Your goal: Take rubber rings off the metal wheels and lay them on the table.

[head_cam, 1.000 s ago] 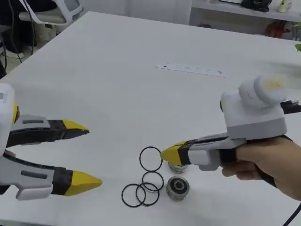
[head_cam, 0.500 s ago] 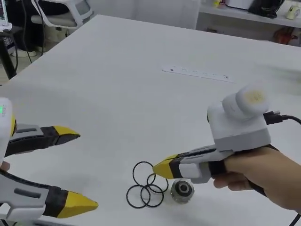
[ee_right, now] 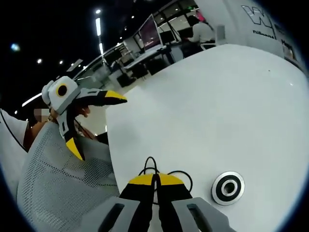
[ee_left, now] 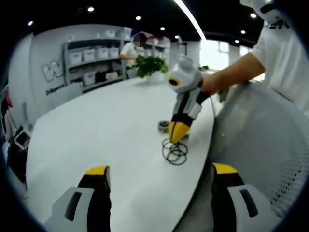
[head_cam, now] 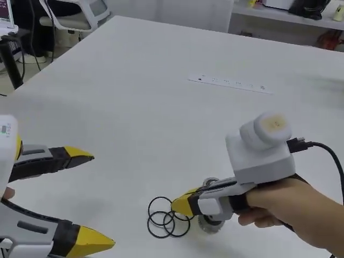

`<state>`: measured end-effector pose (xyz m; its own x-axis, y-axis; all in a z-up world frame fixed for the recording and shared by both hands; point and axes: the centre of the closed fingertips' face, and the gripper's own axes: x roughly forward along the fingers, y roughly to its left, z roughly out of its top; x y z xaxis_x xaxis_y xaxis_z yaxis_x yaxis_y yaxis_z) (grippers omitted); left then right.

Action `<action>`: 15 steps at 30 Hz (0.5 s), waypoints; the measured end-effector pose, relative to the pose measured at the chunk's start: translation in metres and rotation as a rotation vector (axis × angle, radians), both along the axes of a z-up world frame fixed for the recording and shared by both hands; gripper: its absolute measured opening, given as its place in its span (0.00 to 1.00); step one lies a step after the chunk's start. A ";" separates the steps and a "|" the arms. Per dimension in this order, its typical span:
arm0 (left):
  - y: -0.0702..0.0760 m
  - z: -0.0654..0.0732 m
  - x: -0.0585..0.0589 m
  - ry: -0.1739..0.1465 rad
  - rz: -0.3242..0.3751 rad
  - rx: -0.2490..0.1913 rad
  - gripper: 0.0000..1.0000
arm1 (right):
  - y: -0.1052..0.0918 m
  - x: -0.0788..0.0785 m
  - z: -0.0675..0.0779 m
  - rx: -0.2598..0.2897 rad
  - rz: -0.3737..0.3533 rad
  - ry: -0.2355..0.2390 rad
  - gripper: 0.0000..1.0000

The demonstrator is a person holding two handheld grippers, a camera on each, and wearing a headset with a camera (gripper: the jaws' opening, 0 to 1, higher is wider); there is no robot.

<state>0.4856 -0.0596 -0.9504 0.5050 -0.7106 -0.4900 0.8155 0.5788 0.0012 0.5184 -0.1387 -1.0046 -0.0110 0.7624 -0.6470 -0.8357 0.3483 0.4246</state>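
- A long white strip [head_cam: 231,83] lay flat toward the far edge of the desk [head_cam: 134,97], well apart from the work. An office chair [head_cam: 75,13] stood beyond the desk's far left corner.
- In the left gripper view, a leafy plant [ee_left: 149,65] and shelves of bins [ee_left: 91,60] stood past the desk's far end. Grey mesh [ee_left: 270,145] ran alongside its edge.
- Black rubber rings [head_cam: 164,217] lay overlapping in a small cluster near the desk's near edge.
- Two metal wheels [head_cam: 212,224] sat just beside the rings, both partly hidden by the right gripper [head_cam: 180,206] and the hand [head_cam: 285,207] holding it.
- The right gripper's jaws were pressed together, tips at the ring cluster. Whether a ring was pinched between them could not be told.
- The left gripper [head_cam: 102,200] hung by the near edge with its jaws spread wide, holding nothing and apart from the rings.
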 end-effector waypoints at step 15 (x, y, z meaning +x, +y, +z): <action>0.001 0.003 -0.001 -0.004 0.021 -0.026 0.85 | -0.011 0.006 0.002 -0.045 0.024 -0.094 0.12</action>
